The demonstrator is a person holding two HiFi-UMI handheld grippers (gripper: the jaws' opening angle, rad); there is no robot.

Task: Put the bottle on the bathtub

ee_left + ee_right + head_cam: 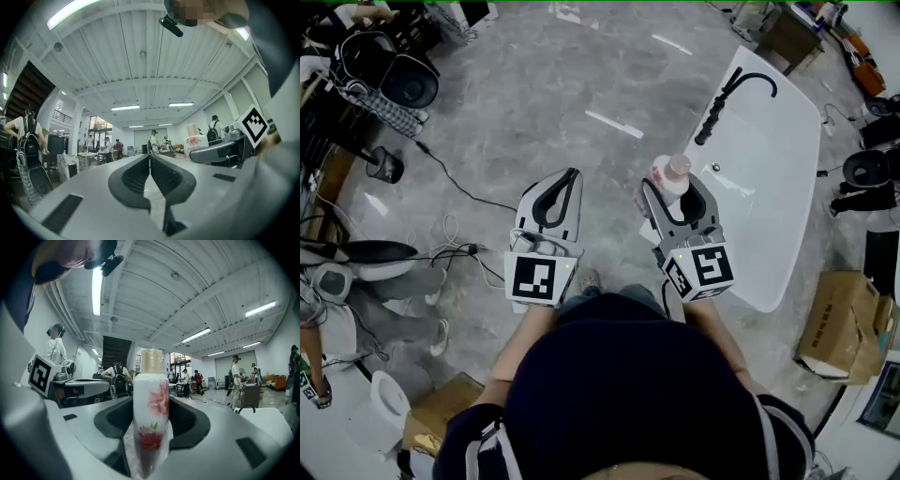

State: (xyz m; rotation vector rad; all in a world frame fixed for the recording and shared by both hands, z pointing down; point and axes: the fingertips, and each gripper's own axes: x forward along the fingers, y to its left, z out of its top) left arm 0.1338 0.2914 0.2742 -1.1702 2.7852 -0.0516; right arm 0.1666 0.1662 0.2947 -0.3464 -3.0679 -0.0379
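My right claw (677, 190) grips the bottle (674, 171) beside the bathtub (778, 141); my left claw (570, 176) is closed and empty. Placing remains.

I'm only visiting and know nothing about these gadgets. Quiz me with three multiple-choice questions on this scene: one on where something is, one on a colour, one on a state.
1. Where is the bottle?
A) in the left gripper
B) in the right gripper
C) on a shelf

2. What colour is the tap on the bathtub?
A) black
B) gold
C) red

3. How are the left gripper's fingers?
A) wide apart
B) closed on a cup
C) closed together, empty

Answers:
1 B: the bottle stands clamped between the right gripper's fingers.
2 A: the tap is black against the white bathtub.
3 C: the fingers meet with nothing between them.
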